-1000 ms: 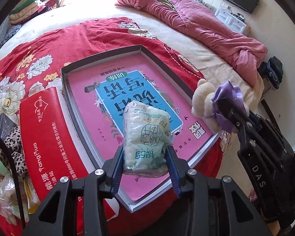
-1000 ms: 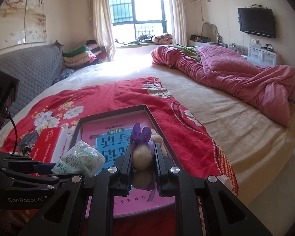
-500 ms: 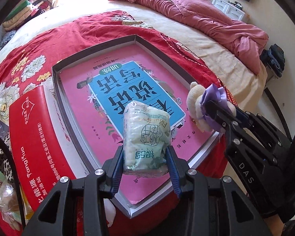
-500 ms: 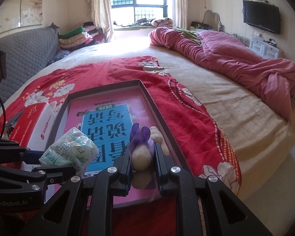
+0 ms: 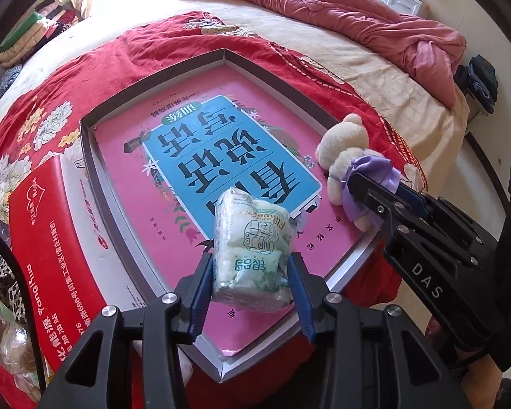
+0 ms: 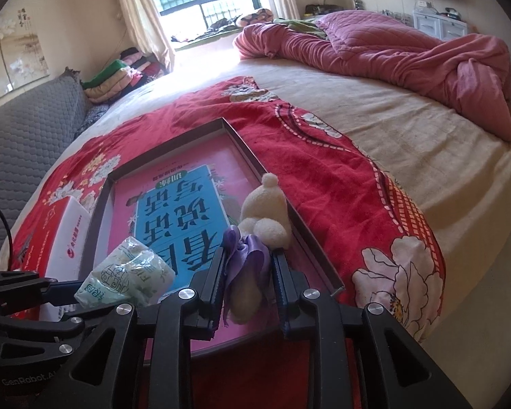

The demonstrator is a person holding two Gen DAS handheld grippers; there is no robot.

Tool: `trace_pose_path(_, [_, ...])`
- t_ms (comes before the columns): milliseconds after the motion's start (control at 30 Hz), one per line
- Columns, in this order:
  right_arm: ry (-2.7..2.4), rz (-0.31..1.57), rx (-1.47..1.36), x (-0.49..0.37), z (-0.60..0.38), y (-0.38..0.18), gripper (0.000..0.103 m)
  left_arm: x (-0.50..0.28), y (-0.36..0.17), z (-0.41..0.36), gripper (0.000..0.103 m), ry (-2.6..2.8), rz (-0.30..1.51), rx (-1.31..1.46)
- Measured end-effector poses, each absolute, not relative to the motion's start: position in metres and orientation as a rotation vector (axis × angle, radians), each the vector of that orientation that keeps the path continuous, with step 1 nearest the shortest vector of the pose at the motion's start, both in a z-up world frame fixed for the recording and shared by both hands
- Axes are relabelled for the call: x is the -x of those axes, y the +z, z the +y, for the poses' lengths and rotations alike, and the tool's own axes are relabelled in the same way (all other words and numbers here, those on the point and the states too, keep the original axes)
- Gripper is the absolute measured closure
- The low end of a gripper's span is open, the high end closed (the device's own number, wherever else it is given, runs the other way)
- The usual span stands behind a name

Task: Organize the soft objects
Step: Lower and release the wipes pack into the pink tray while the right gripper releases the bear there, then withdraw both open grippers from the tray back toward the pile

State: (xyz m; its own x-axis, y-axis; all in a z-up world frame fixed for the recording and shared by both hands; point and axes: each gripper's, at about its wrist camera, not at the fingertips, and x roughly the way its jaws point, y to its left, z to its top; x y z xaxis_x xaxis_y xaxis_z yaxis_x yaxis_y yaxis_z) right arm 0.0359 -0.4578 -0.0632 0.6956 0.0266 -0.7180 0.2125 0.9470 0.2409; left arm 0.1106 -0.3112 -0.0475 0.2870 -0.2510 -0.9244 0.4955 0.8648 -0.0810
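Observation:
My left gripper [image 5: 250, 266] is shut on a pale green tissue pack [image 5: 252, 242] and holds it just above the near end of a shallow grey box [image 5: 92, 156] lined with a pink and blue book cover. The pack also shows in the right wrist view [image 6: 126, 279]. My right gripper [image 6: 247, 272] has widened around a cream plush bear with a purple bow [image 6: 265, 214]; the bear's head rests inside the box by its right wall, and its lower body is still between the fingers. The bear also shows in the left wrist view [image 5: 347, 156].
The box lies on a red floral blanket [image 6: 323, 177] on a bed. A red and white carton [image 5: 51, 238] lies left of the box, with small bags [image 5: 6, 306] beside it. A pink quilt [image 6: 408, 51] is heaped at the far right. The bed edge is close on the right.
Both grippers have moved down and forward over the box. The right jaws have widened and the bear has tipped forward, its head now resting in the box. The left still holds the tissue pack.

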Motion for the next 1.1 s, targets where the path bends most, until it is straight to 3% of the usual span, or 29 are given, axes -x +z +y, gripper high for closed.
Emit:
trace_pose_path(267, [-0.121, 0.806, -0.325, -0.035, -0.46, -0.064, 0.066, -0.11, -0.049, -0.314, 0.058, -0.508, 1.185, -0.251])
trace_pose_path(367, [-0.148, 0.812, -0.311, -0.035, -0.461, -0.065, 0.059, -0.109, -0.048, -0.312, 0.057, -0.515, 1.186, -0.242])
trace_pose_path(533, [-0.17, 0.801, -0.33, -0.032, -0.467, -0.063, 0.054, -0.105, -0.041, -0.309, 0.04, -0.53, 1.179, -0.217])
trace_pose_path(867, [-0.208, 0.745, -0.315, -0.025, -0.469, -0.048, 0.047, -0.099, -0.029, -0.301, 0.039, -0.523, 1.148, -0.21])
trace_pose_path(1100, [-0.241, 0.718, -0.27, -0.021, -0.464, -0.038, 0.038, -0.094, -0.013, -0.291, 0.03, -0.519, 1.102, -0.188])
